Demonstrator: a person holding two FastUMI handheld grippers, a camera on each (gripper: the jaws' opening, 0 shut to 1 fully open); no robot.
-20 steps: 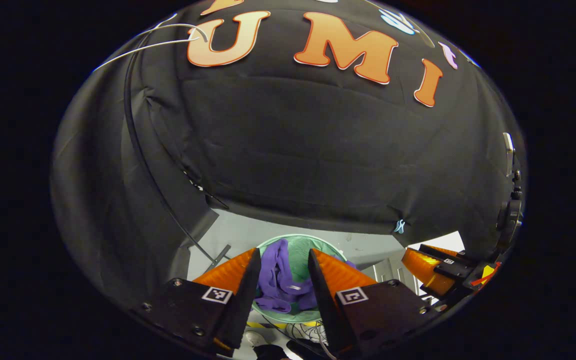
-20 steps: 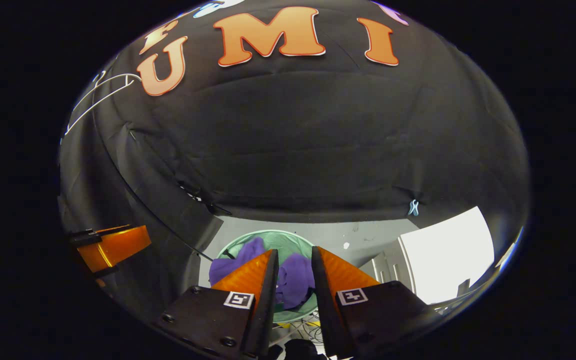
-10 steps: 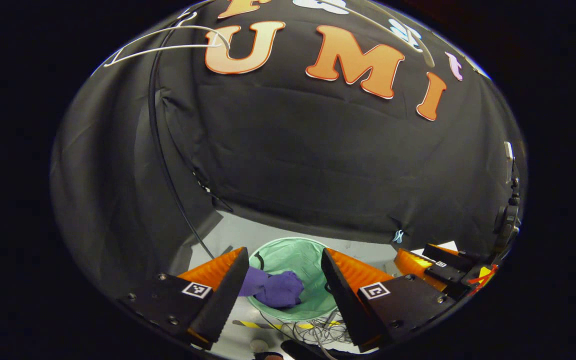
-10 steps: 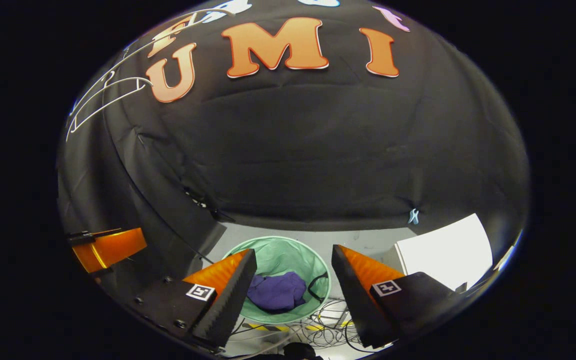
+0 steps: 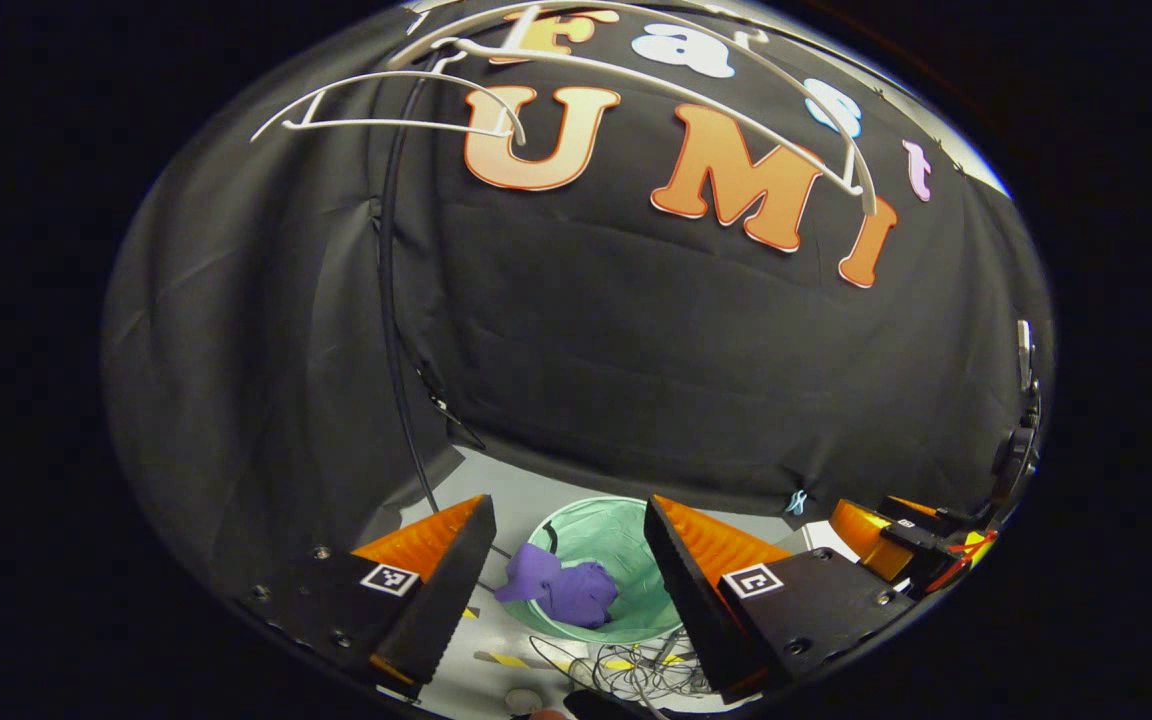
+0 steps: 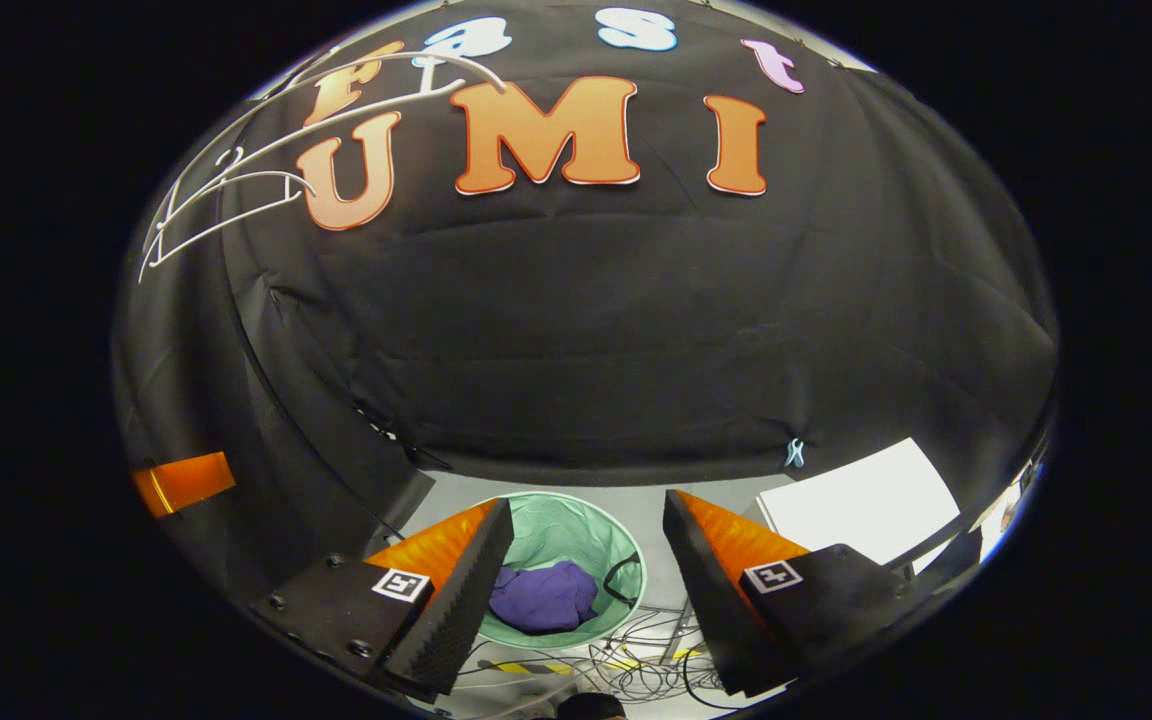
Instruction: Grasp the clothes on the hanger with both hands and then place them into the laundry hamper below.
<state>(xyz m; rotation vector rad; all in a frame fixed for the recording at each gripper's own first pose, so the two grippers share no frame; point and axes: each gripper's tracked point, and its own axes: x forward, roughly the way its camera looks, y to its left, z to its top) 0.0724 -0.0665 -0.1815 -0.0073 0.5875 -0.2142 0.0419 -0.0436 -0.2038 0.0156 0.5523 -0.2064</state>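
The purple clothes [image 5: 561, 590] lie crumpled inside the round green laundry hamper [image 5: 626, 530] on the floor; in the right gripper view the same purple clothes [image 6: 542, 596] rest in the hamper [image 6: 576, 525]. My left gripper [image 5: 566, 540] stands open well above the hamper, nothing between its fingers. My right gripper [image 6: 586, 535] is open too, high over the hamper and holding nothing. Bare white hangers [image 5: 636, 85] hang at the top; the hangers [image 6: 236, 180] also appear top left in the right gripper view. The right gripper [image 5: 886, 525] shows at the far right of the left gripper view.
Loose cables [image 6: 636, 650] and yellow-black tape [image 5: 511, 660] lie on the pale floor in front of the hamper. A white panel [image 6: 856, 505] stands to the right. A black cable [image 5: 391, 330] runs down the wall cloth. The left gripper [image 6: 181, 482] shows at the left edge.
Both grippers went from nearly shut on the purple clothes to open, letting them drop into the hamper. Both have since risen, so the hamper looks smaller and the hangers show more.
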